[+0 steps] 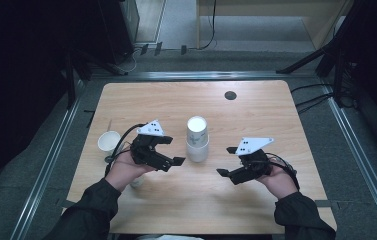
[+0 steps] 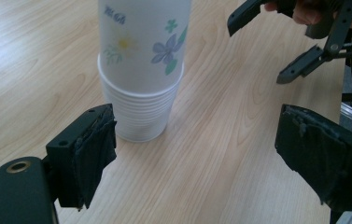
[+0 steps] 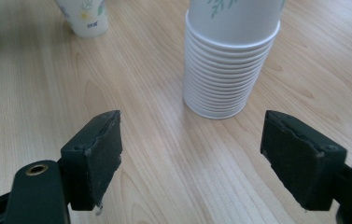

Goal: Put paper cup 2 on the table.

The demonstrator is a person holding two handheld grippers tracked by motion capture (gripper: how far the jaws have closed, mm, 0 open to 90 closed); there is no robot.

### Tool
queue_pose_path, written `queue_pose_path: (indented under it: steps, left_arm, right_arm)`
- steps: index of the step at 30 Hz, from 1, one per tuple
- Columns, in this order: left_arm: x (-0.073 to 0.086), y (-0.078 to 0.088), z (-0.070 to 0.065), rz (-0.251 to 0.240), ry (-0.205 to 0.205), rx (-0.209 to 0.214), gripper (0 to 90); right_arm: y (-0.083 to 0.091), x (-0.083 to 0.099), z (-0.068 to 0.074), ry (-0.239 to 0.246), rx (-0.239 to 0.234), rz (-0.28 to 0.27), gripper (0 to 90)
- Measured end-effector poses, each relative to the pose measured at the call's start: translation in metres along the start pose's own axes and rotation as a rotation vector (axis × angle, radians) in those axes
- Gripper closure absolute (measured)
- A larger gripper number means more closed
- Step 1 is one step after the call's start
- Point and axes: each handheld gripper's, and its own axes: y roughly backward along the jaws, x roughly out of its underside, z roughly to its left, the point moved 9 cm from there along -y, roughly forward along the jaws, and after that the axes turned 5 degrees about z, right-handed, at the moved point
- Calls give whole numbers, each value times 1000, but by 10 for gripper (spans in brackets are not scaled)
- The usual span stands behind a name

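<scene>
A stack of white paper cups with flower prints stands upside down in the middle of the wooden table. My left gripper is just left of the stack, open, with nothing between its jaws. In the left gripper view the stack rises a little ahead of my open left gripper. My right gripper sits to the right of the stack, also open and empty. The right gripper view has the stack ahead and slightly right of centre, beyond my open right gripper.
A single paper cup stands upright left of my left hand; the same cup appears far off in the right gripper view. A dark round disc lies at the table's far side. The other gripper shows past the stack.
</scene>
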Motion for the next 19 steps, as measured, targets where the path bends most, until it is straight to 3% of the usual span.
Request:
queue_pose_path:
  steps: [8, 17, 19]
  left_arm:
    - [-4, -7, -7, -31, -8, -17, 125]
    - [-2, -10, -7, -13, -14, -20, 125]
    - [0, -10, -4, -6, -22, -46, 125]
  right_arm:
    - [-2, -1, 5, 8, -7, 6, 211]
    - [-4, -1, 7, 20, -15, 9, 211]
    - [-4, -1, 6, 21, -15, 12, 211]
